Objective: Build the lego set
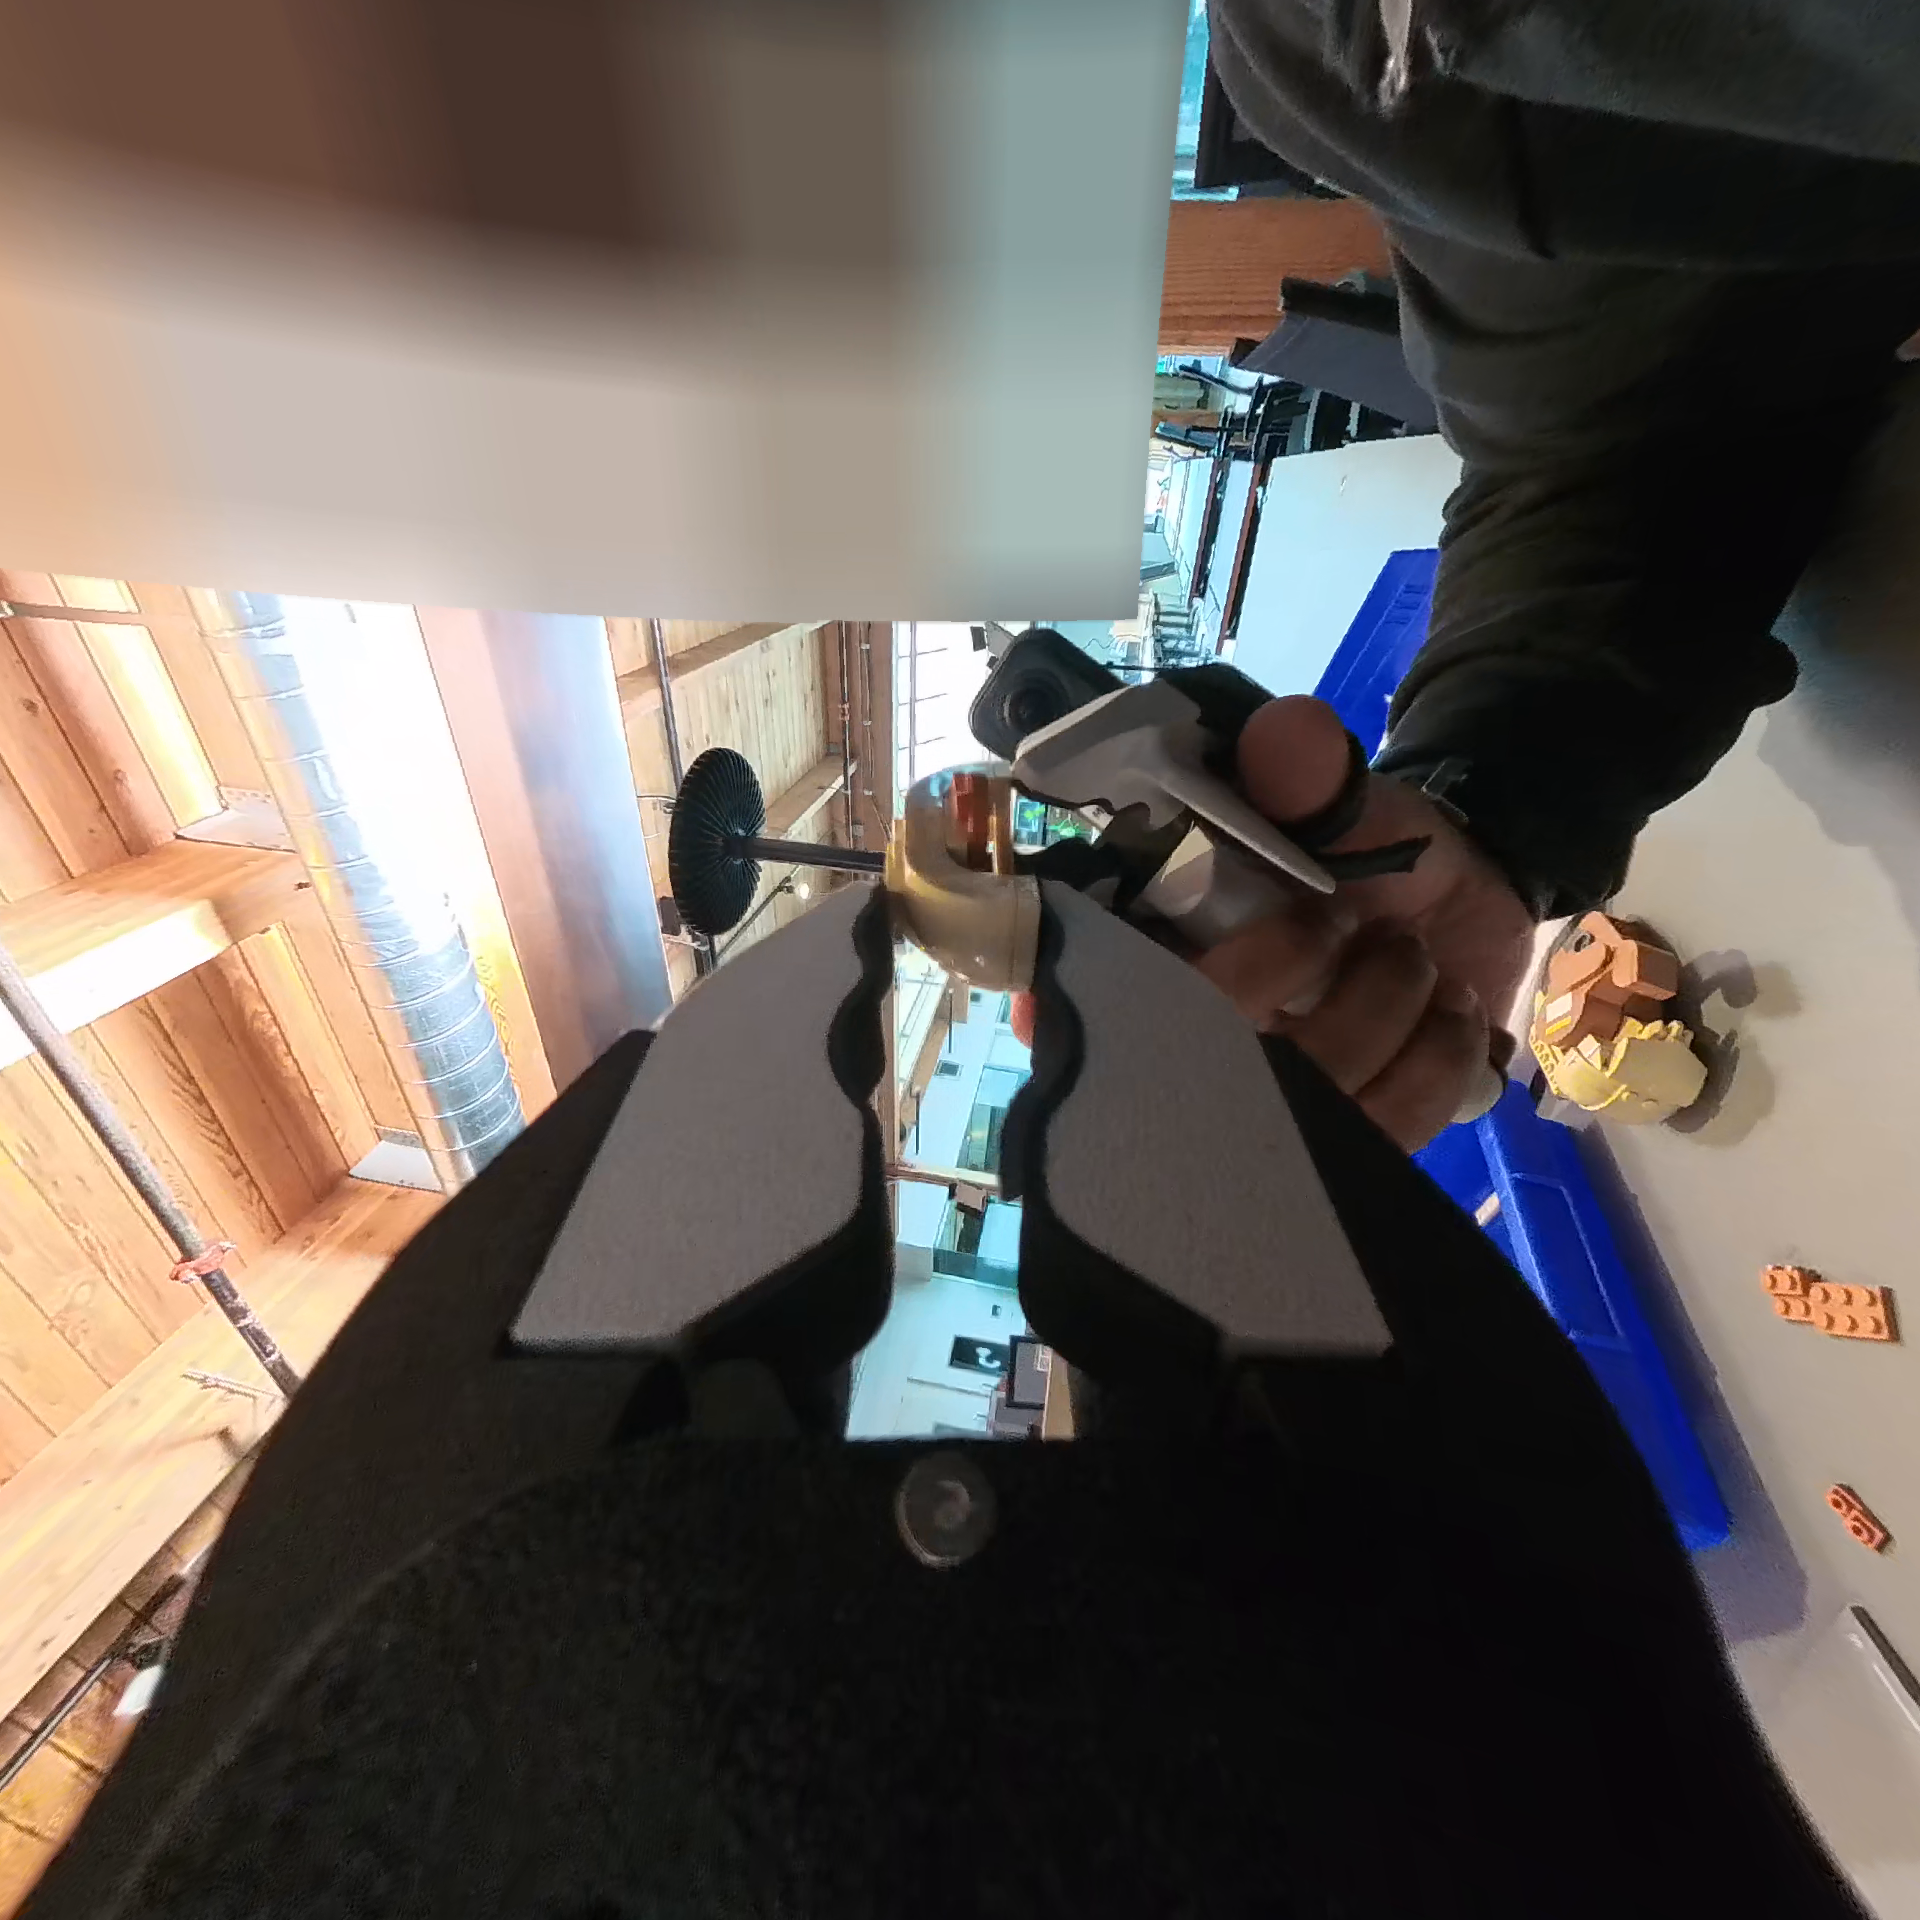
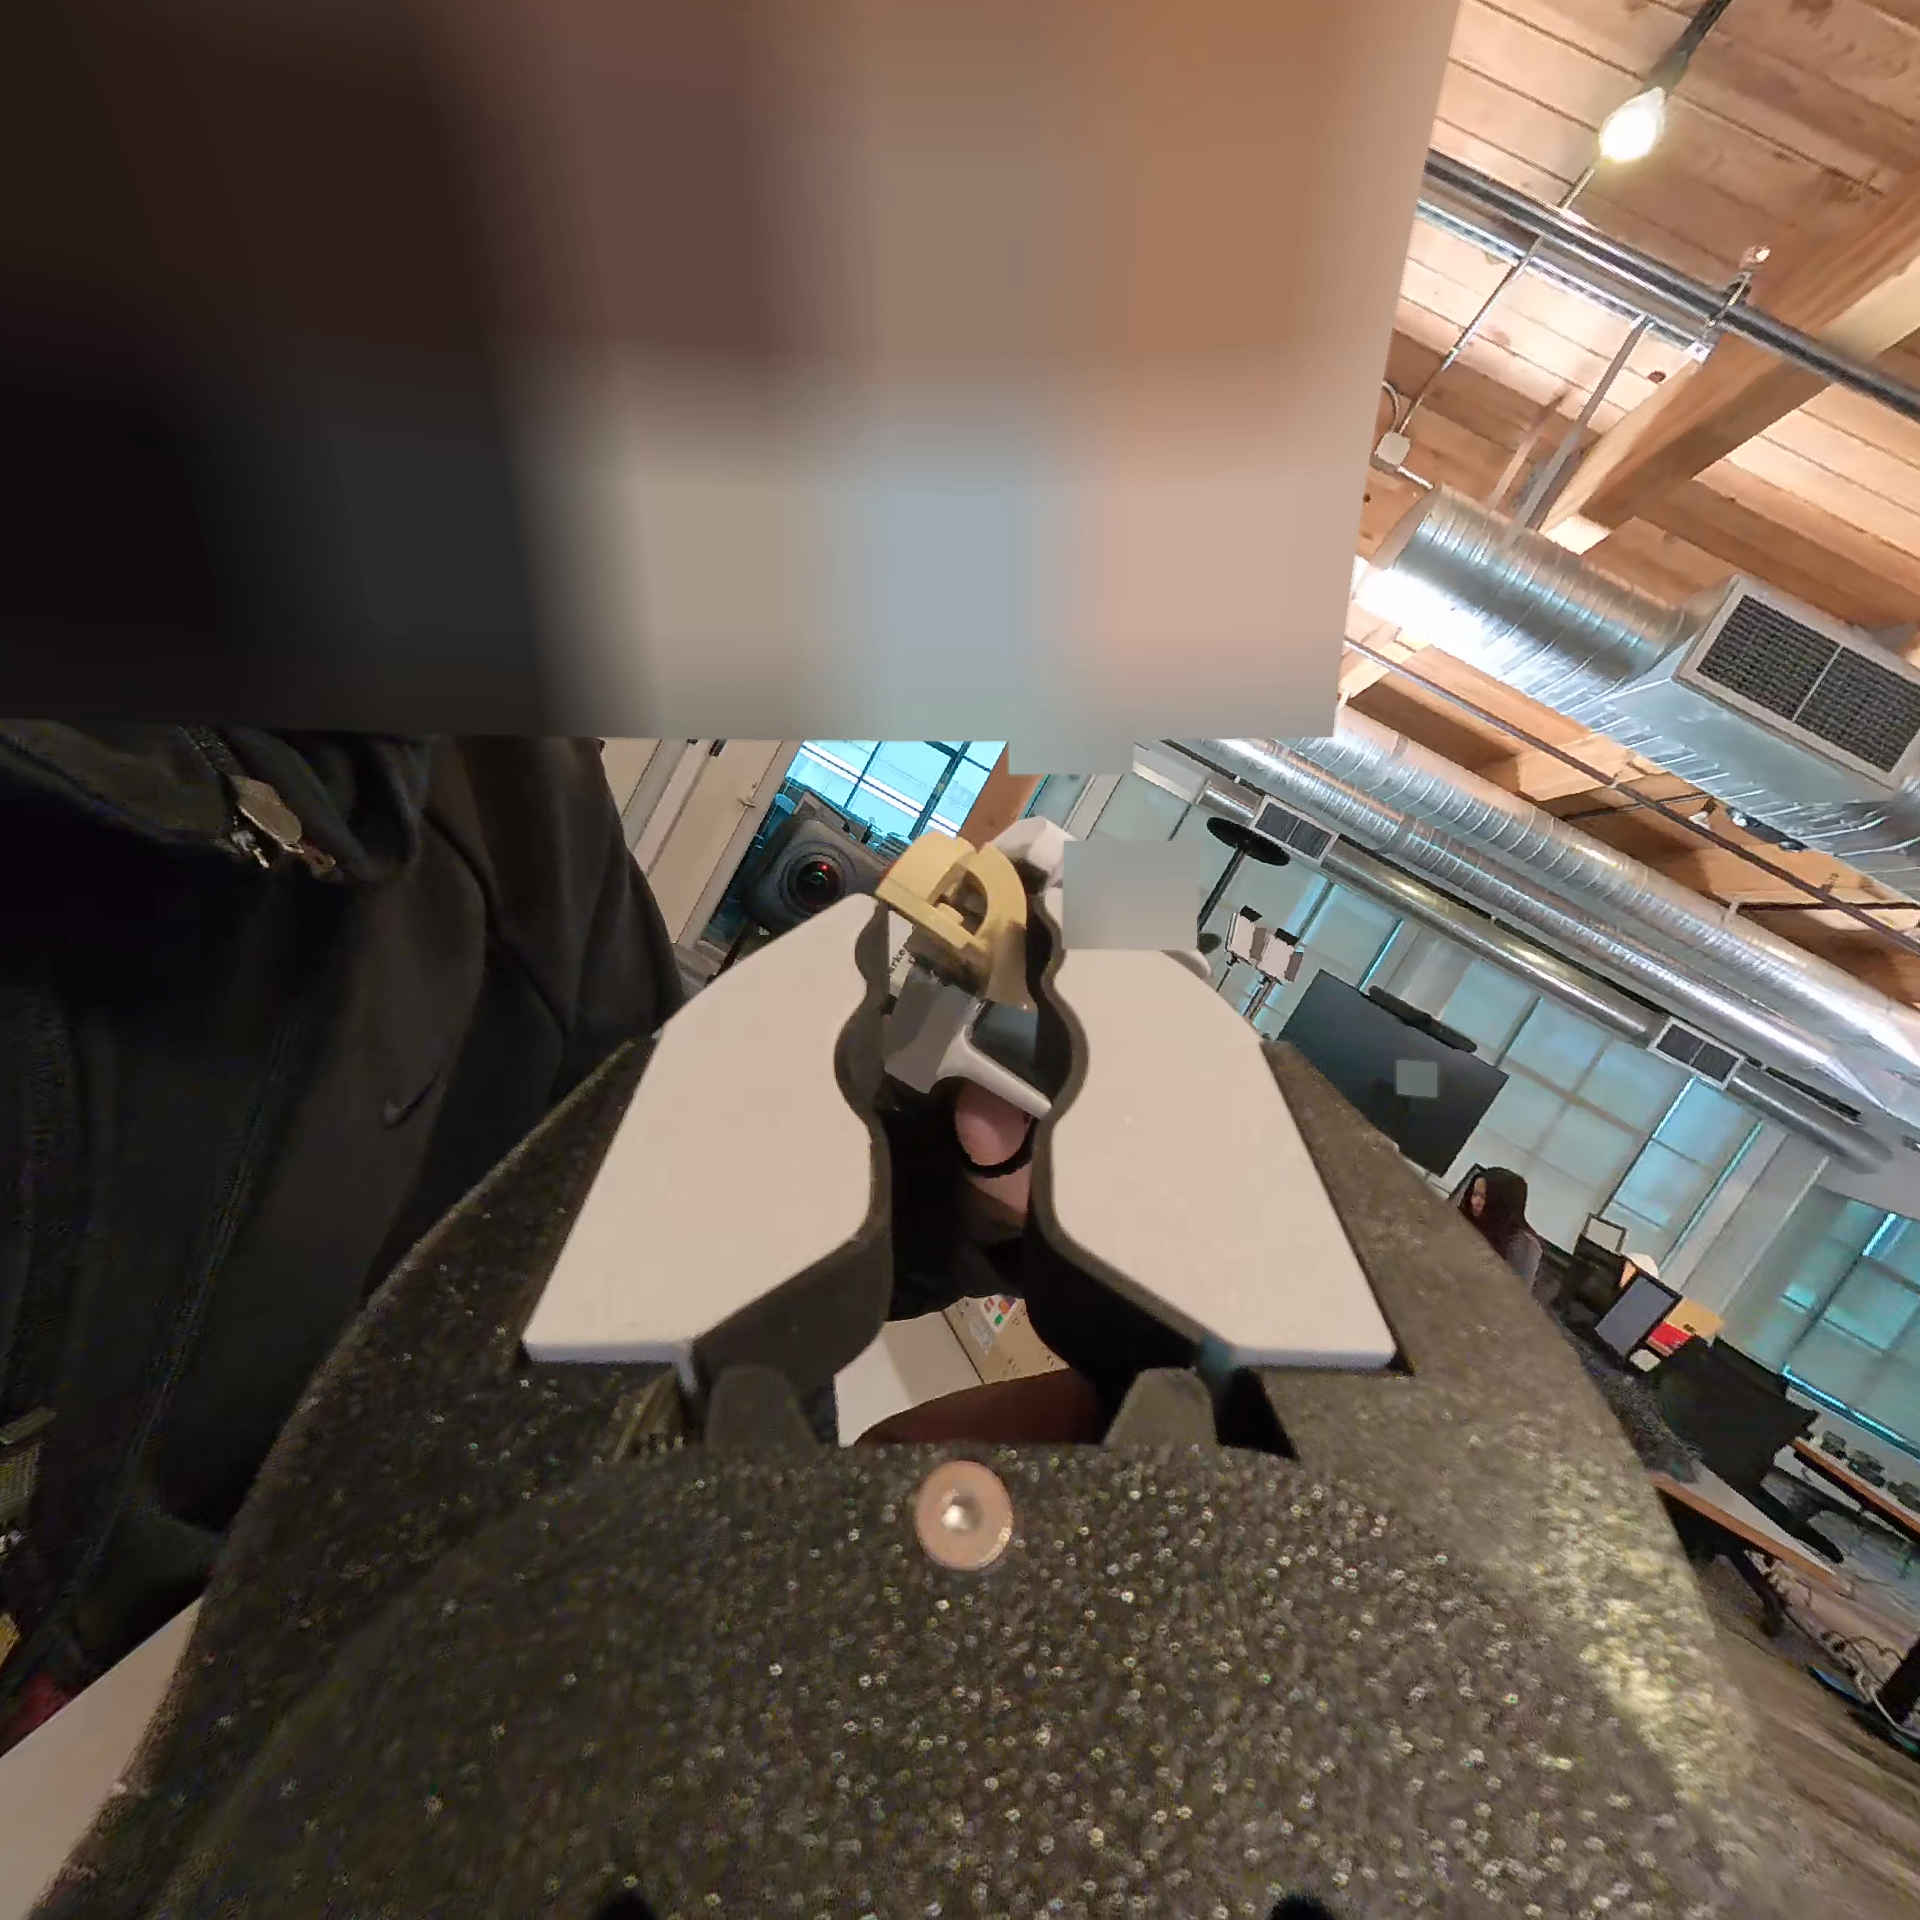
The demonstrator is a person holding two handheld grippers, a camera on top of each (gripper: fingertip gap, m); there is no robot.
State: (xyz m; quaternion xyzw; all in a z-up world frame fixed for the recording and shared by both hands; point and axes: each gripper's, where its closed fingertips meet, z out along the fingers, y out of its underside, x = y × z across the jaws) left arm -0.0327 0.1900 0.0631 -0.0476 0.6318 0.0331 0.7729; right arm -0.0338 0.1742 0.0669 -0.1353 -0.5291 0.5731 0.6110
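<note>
Open office with wood-plank ceiling and silver ducts; both cameras are tilted up, so the white table (image 1: 1766,1039) only shows along the right edge of the left wrist view.

Task thing: a small tan curved lego piece (image 1: 966,914) with a reddish-brown bit on it, held up in the air, well clear of the table. In the right wrist view the same tan piece (image 2: 961,914) sits centre frame, just above middle.

Left hand-held gripper (image 1: 961,935): nearly closed, fingertips pinching the rounded tan shell from both sides. Right hand-held gripper (image 2: 956,935): also narrowed to a small gap, tips at the tan piece. Looks like it's clamped on it, though the exact contact faces are hard to read. So both seem to be on the one piece, facing each other.

Rest of the set on the table, right side of the left view: a partly built tan-and-yellow model (image 1: 1610,1018), flat orange plates (image 1: 1829,1304), a small orange plate (image 1: 1858,1529), a blue bin (image 1: 1579,1278).

Handling, my read: light, rigid, smooth plastic. The curved shell is slippery under flat pads and can squirt out or rotate if squeezed off-centre. Better to grip across flat or parallel faces near the base than on the dome. Stud joints need firm, straight push; a skewed press likely pops the reddish bit off or drops the piece.
</note>
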